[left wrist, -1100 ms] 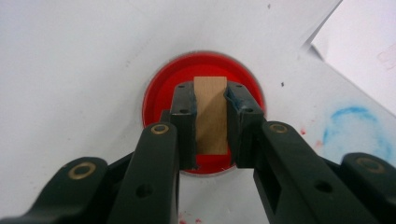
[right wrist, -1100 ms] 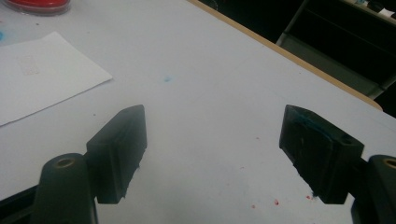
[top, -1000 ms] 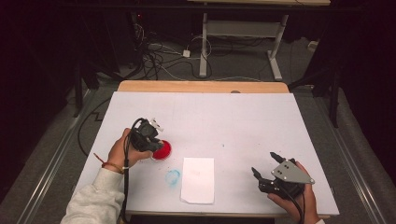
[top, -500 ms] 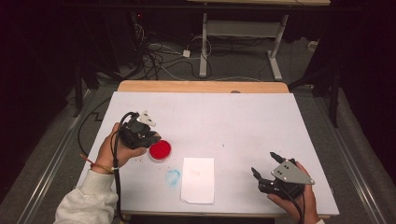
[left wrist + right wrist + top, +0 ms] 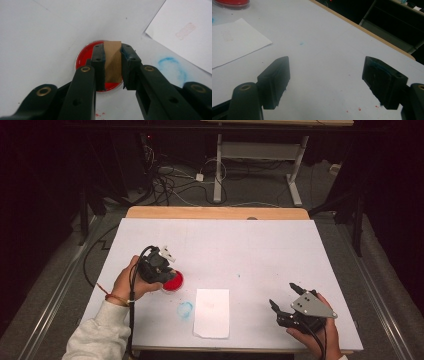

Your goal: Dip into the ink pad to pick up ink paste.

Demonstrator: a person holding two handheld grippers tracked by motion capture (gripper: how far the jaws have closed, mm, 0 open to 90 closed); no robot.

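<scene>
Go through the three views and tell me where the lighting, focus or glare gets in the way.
High view: table evenly lit, the room behind nearly black, picture soft. Left gripper view: wooden stamp and red ink pad fairly sharp, the near black jaws soft, and no glare. Right gripper view: open jaws dark and blurred up close, paper washed pale, so its mark is hard to read.

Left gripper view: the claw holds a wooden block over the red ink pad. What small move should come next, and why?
Probably carry the wooden block across to the white paper. The left claw is shut on it right at the red ink pad, so it looks inked, and the paper bears only one faint red mark. The right claw rests open, apart from both.
</scene>
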